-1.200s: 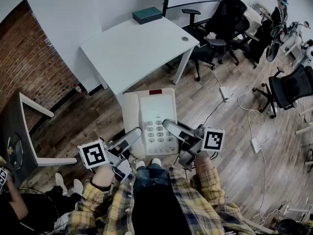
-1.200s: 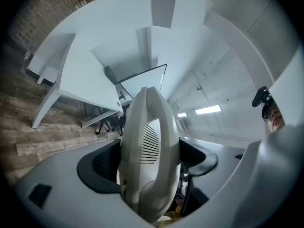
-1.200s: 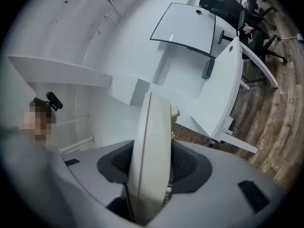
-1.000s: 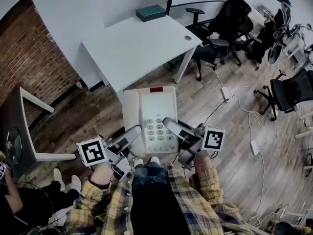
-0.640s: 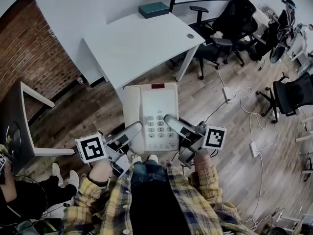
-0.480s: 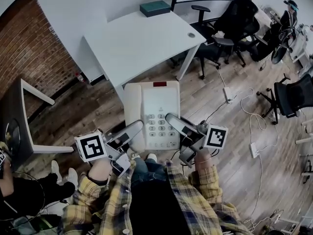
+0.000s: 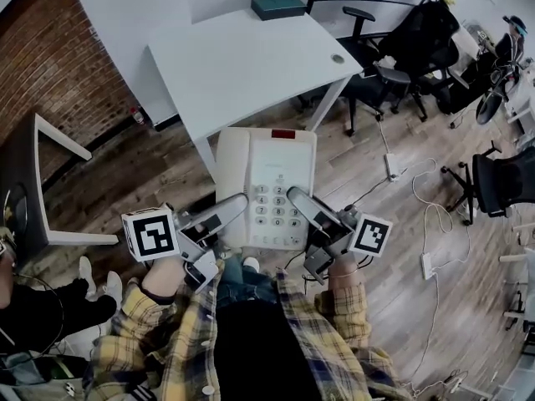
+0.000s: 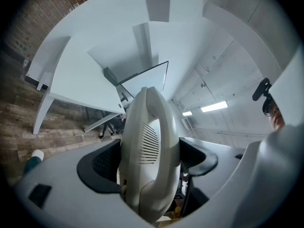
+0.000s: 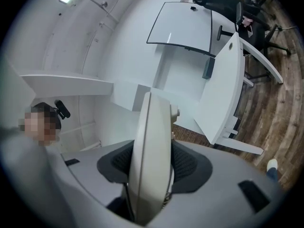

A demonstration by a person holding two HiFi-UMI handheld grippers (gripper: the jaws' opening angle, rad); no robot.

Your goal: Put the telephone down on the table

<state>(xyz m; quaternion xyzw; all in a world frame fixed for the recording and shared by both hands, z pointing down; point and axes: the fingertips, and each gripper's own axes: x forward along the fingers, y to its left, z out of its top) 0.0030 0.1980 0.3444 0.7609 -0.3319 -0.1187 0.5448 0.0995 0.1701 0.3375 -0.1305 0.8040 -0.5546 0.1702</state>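
Observation:
A cream desk telephone (image 7: 266, 184) with handset, keypad and a red strip at its far end hangs in the air, held flat between both grippers. My left gripper (image 7: 234, 210) is shut on its left side, where the handset (image 8: 148, 151) fills the space between the dark pads. My right gripper (image 7: 299, 200) is shut on the telephone's right edge (image 9: 148, 160), seen edge-on between its pads. The white table (image 7: 242, 57) lies ahead, beyond the telephone's far end and lower.
A dark green box (image 7: 278, 6) sits at the table's far edge. A small round thing (image 7: 337, 58) lies near its right corner. Black office chairs (image 7: 393, 53) stand to the right, cables (image 7: 422, 224) run over the wooden floor, and a dark side table (image 7: 25, 182) stands left.
The view has moved closer to the white table, with the telephone carried forward between both grippers. Both grips look unchanged.

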